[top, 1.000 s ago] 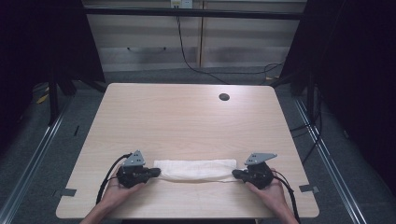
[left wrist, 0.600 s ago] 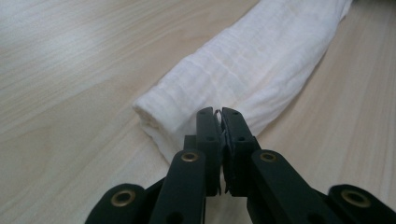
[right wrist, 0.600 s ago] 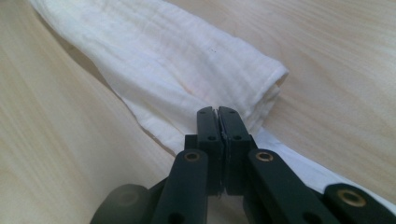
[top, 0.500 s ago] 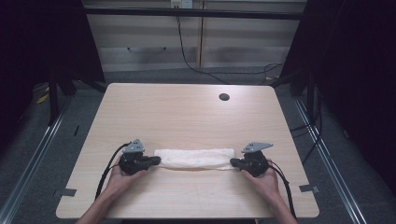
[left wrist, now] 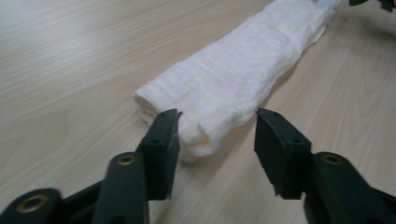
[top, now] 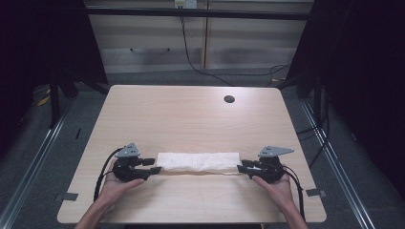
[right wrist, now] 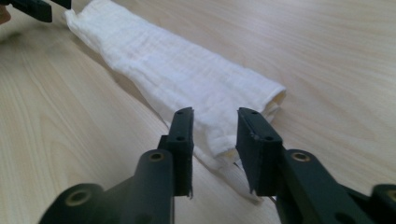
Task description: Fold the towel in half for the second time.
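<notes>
Both grippers now slightly farther up table than before, cloth roll with them. Light wood table, round grommet hole, dark room, cabinets behind. Left gripper jaws spread, straddling roll end (touching? unclear). Right gripper jaws narrowly parted around frayed corner. Gripper views show folded white gauze weave.
</notes>
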### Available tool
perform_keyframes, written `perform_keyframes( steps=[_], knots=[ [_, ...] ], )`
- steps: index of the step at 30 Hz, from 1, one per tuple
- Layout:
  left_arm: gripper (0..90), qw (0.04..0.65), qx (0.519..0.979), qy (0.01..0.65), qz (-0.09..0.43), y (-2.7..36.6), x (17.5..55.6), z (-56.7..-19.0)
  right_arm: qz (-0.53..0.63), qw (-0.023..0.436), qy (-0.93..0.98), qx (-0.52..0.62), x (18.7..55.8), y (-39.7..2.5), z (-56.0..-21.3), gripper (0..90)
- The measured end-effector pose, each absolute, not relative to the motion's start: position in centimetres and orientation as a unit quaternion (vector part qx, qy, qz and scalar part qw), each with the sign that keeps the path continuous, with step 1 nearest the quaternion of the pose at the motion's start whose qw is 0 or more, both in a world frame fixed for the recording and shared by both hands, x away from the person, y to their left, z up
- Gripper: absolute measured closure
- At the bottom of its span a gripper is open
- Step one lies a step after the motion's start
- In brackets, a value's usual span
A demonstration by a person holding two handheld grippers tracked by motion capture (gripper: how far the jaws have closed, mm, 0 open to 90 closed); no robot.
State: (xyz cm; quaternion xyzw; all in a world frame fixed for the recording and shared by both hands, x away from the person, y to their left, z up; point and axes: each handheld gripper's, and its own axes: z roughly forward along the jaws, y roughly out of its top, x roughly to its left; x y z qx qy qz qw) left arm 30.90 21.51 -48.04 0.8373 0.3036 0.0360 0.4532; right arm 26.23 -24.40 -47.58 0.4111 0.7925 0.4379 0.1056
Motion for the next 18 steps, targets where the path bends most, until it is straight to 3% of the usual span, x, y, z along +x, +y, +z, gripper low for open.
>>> perform_keyframes(
  steps=[9,18],
  knots=[
    [36.9,0.465,0.812,0.35,0.049,24.6,29.6,-46.4,0.446,0.137,0.77,0.435,24.0,-26.6,-46.0,51.4],
    [31.5,0.451,0.804,0.383,0.06,27.4,28.2,-47.1,0.444,0.158,0.743,0.476,21.9,-29.9,-46.7,50.1]
  ],
)
